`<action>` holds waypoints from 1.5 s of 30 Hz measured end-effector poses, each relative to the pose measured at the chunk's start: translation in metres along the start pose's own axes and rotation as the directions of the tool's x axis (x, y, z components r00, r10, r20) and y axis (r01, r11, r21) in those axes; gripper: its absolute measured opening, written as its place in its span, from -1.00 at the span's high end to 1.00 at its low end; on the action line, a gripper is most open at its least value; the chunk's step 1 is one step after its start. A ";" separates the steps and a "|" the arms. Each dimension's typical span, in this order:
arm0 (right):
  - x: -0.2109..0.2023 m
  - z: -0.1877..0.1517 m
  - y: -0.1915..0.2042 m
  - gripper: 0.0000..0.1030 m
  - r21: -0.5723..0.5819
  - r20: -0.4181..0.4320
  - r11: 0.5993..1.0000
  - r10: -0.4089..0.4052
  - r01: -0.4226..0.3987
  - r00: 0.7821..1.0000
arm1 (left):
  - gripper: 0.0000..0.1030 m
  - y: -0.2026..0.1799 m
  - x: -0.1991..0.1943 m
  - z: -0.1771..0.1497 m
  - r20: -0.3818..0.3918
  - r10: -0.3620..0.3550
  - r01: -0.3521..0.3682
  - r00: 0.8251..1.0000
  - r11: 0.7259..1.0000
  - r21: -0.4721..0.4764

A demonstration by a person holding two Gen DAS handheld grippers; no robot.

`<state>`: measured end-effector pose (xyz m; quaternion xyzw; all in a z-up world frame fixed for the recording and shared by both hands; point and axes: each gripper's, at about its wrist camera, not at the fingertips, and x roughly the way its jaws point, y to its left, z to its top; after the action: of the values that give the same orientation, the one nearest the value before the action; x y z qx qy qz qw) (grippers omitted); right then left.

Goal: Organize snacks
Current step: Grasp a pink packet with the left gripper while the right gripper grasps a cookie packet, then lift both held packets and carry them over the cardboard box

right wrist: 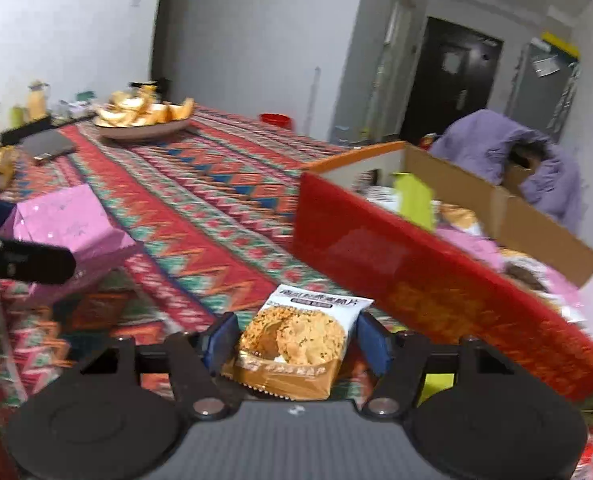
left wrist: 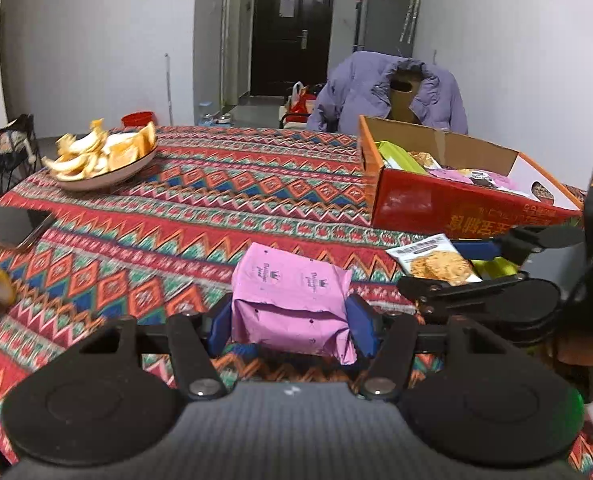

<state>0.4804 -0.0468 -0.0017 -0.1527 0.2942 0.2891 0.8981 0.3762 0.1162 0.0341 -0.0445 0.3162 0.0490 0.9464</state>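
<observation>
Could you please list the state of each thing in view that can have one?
left gripper: jaws shut on the pink packet
pink packet: sealed, held above the tablecloth
right gripper: jaws shut on the biscuit packet
biscuit packet: sealed, held beside the box
red cardboard box: open, several packets inside
plate: piled with orange peel
dark door: shut
</observation>
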 end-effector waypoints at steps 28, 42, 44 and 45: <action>-0.241 -0.112 0.021 0.08 0.257 0.050 0.963 -0.095 0.079 0.994 | -0.18 -0.069 -0.121 -0.060 0.035 -0.153 0.151 0.988 0.986 0.067; -0.286 -0.146 -0.014 0.08 0.317 0.082 0.938 -0.175 0.141 0.981 | -0.18 -0.120 -0.132 -0.059 0.041 -0.193 0.186 0.980 0.975 0.120; -0.284 -0.143 -0.020 0.08 0.319 0.087 0.937 -0.177 0.141 0.980 | -0.18 -0.124 -0.125 -0.052 0.036 -0.204 0.198 0.978 0.972 0.125; -0.281 -0.140 -0.023 0.08 0.319 0.089 0.937 -0.179 0.142 0.980 | -0.18 -0.126 -0.121 -0.047 0.035 -0.210 0.204 0.977 0.971 0.124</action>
<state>0.2476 -0.2480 0.0646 -0.0158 0.2698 0.1731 0.9471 0.2672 -0.0220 0.0763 -0.0190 0.2895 -0.0682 0.9546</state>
